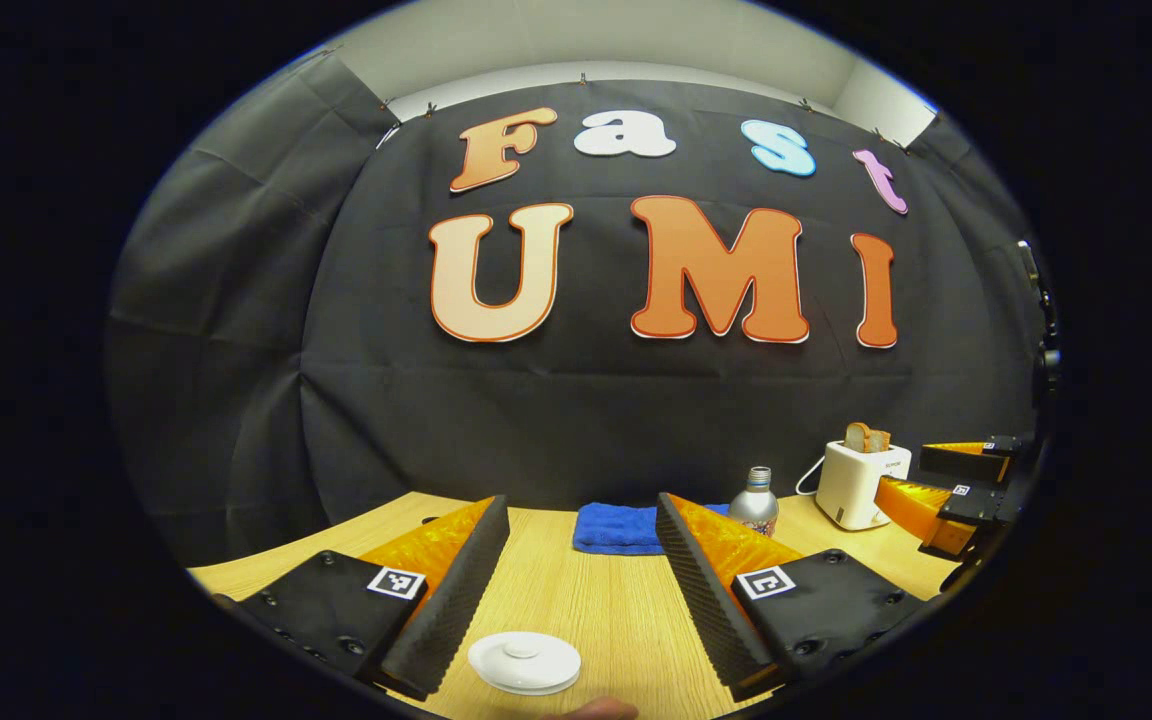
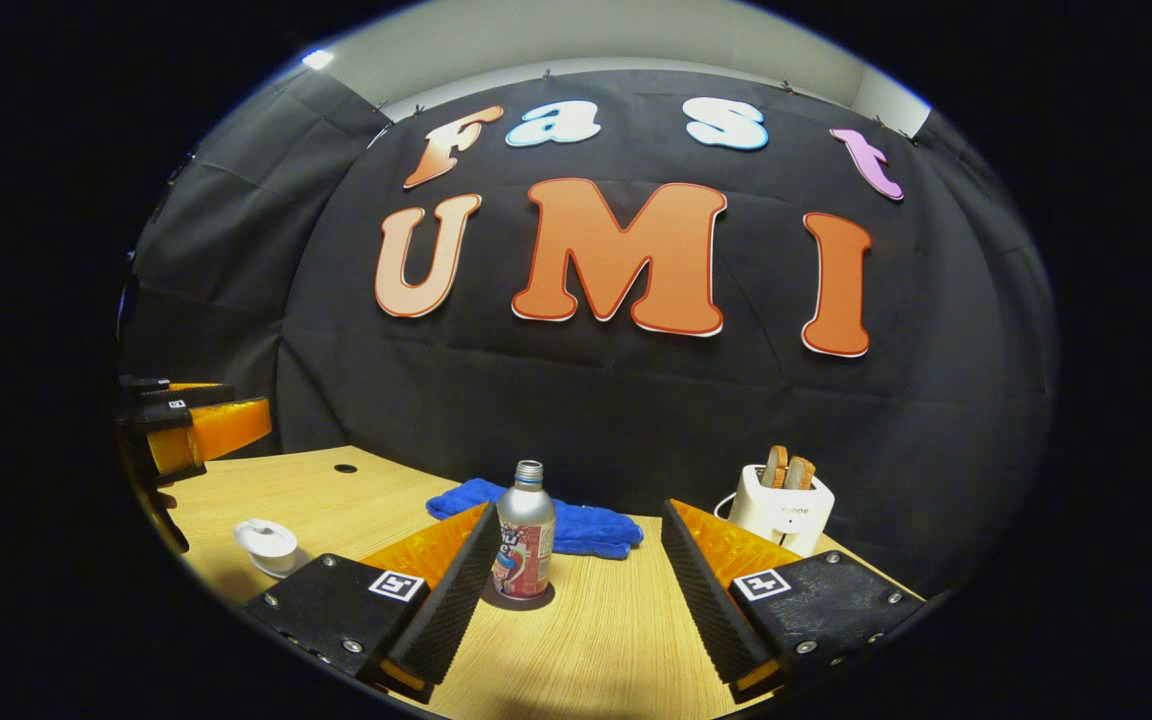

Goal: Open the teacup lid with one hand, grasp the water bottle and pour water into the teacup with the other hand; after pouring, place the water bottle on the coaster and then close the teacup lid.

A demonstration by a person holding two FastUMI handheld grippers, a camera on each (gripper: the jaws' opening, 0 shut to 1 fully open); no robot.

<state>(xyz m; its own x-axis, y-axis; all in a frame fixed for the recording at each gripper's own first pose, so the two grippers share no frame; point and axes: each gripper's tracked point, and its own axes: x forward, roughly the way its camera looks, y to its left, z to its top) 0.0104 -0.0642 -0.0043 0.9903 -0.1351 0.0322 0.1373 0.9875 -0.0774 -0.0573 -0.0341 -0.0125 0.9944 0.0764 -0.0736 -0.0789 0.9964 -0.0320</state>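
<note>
The white teacup with its lid [image 1: 524, 662] on sits low between the fingers of my left gripper [image 1: 581, 510], which is open and holds nothing. In the right gripper view the same lidded teacup [image 2: 269, 545] stands at the left on the table. The silver water bottle [image 2: 524, 540] with a red label stands upright on a dark round coaster [image 2: 518, 598], just inside the left finger of my open right gripper [image 2: 581, 515], untouched. The bottle [image 1: 754, 500] also appears beyond the left gripper's right finger.
A folded blue towel [image 2: 556, 525] lies behind the bottle. A white toaster [image 2: 781, 505] with bread slices stands at the back right. The left gripper [image 2: 246, 402] hovers at the far left; the right gripper [image 1: 936, 482] hangs by the toaster [image 1: 861, 480]. The wooden table [image 2: 616, 640] has a cable hole [image 2: 345, 468].
</note>
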